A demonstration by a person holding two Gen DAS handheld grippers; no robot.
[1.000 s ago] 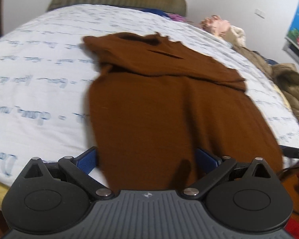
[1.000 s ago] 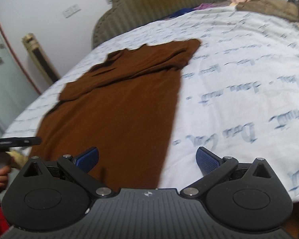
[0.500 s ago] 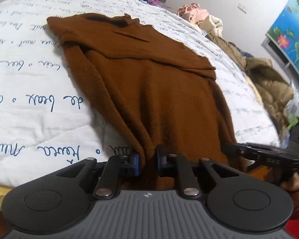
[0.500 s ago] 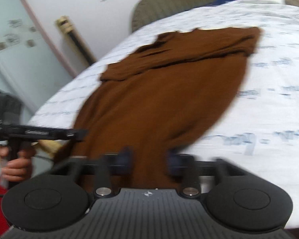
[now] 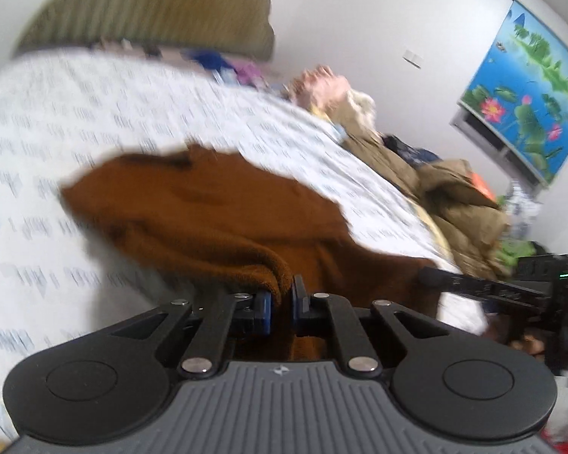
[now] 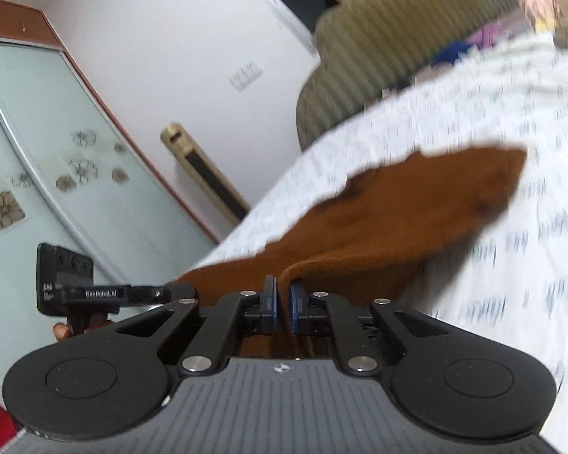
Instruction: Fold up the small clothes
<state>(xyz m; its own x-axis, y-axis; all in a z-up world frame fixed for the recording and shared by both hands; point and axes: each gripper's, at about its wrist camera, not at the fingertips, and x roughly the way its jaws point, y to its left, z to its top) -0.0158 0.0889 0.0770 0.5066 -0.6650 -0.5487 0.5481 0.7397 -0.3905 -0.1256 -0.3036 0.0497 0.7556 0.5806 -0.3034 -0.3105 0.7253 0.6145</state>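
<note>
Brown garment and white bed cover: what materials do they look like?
Brown garment: looks like a soft knit or fleece, matte, with a fuzzy, thick rolled edge at the pinch. White bed cover with blue script print: probably quilted cotton or a blend, matte; motion blur hides the weave.

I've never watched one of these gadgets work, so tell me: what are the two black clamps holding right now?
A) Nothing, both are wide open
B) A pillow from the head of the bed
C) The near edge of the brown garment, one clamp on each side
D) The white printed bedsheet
C: the left gripper and the right gripper each have their blue pads pinched on the hem of the brown garment.
</note>
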